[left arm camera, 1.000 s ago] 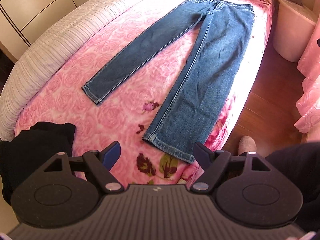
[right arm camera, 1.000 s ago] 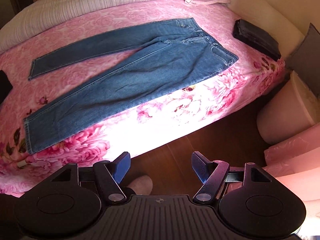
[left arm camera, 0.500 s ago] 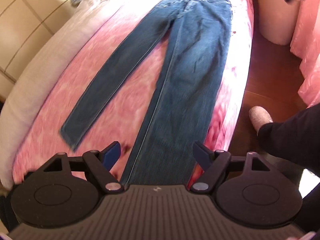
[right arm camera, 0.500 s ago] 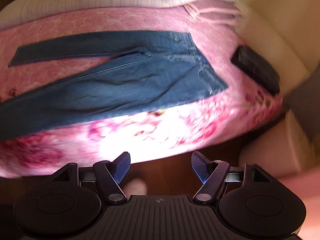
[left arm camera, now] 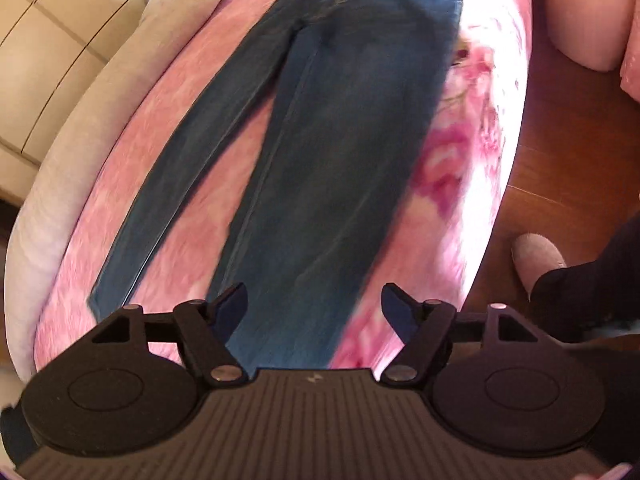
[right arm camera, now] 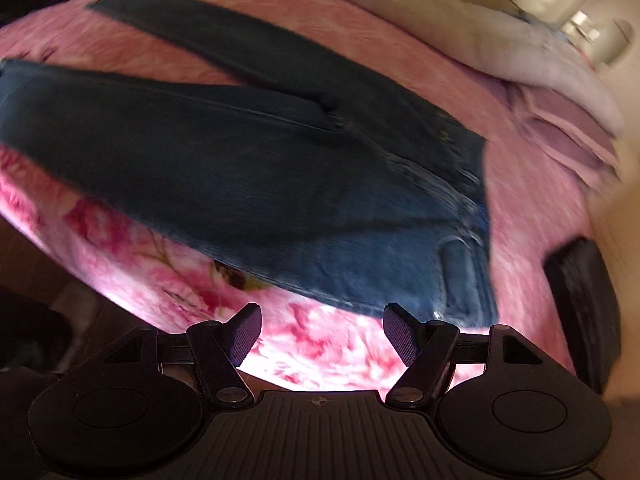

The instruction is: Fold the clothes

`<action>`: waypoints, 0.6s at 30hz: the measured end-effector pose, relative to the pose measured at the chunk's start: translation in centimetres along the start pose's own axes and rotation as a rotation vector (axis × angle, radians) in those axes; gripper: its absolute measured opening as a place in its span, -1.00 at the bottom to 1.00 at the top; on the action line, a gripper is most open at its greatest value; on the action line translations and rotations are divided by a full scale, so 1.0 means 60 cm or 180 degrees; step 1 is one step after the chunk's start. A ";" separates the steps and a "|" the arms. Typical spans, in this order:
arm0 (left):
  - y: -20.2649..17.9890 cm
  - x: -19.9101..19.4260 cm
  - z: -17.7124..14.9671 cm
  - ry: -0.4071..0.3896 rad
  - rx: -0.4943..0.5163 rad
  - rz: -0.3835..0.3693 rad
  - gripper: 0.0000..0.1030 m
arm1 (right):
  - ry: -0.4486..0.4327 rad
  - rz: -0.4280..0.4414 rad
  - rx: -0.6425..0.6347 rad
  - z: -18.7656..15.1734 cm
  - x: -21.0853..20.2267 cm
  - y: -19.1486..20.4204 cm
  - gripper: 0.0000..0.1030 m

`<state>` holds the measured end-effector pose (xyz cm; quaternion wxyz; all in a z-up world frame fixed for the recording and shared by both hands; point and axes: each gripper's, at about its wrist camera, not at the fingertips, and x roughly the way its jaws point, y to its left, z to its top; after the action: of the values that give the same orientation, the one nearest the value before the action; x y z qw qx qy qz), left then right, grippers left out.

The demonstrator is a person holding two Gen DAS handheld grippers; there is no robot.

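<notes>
I judge the folding not yet begun: the jeans lie flat and full length on the pink bedspread, both legs spread in a narrow V, no crease or fold in them that I can make out through the motion blur. Everything is left to do, first bringing one leg over the other, then doubling the length. Through the left wrist camera I see my left gripper poised over the hem end of the nearer leg; the cloth runs from between my fingers away toward twelve o'clock, with the waistband at the top of the view and the other leg slanting off toward ten o'clock, its hem at about eight. The jaws are closing but there is a wide gap between them and the pads touch nothing; the denim lies below them, and I cannot tell how near. Through the right wrist camera my right gripper hangs over the flowered edge of the bedspread, fingers wide apart and empty. The waist corner of the jeans with its pocket sits just beyond my right-hand finger at about one o'clock, the legs trailing off toward nine and ten. A dark folded bundle lies at three o'clock, apart from the jeans.
</notes>
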<state>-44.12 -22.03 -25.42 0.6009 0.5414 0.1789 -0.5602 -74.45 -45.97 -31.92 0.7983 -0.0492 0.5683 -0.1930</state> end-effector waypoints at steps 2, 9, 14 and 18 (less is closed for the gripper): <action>-0.027 0.019 0.019 -0.0065 0.0077 0.0045 0.28 | -0.0007 0.0080 -0.0079 0.005 0.025 0.006 0.38; -0.089 0.095 0.053 -0.0190 0.0244 0.0310 0.27 | -0.0079 0.0261 -0.0187 0.016 0.090 0.026 0.38; -0.106 0.147 0.075 -0.0217 0.0373 0.0480 0.27 | -0.0173 0.0250 -0.0203 0.020 0.107 0.039 0.38; -0.116 0.170 0.076 -0.0248 0.0627 0.0565 0.28 | -0.0239 0.0178 -0.0317 0.016 0.120 0.051 0.38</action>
<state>-48.78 -29.30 -35.34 0.5986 0.5893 0.0509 -0.5402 -70.76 -45.92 -38.87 0.8208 -0.0801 0.5480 -0.1401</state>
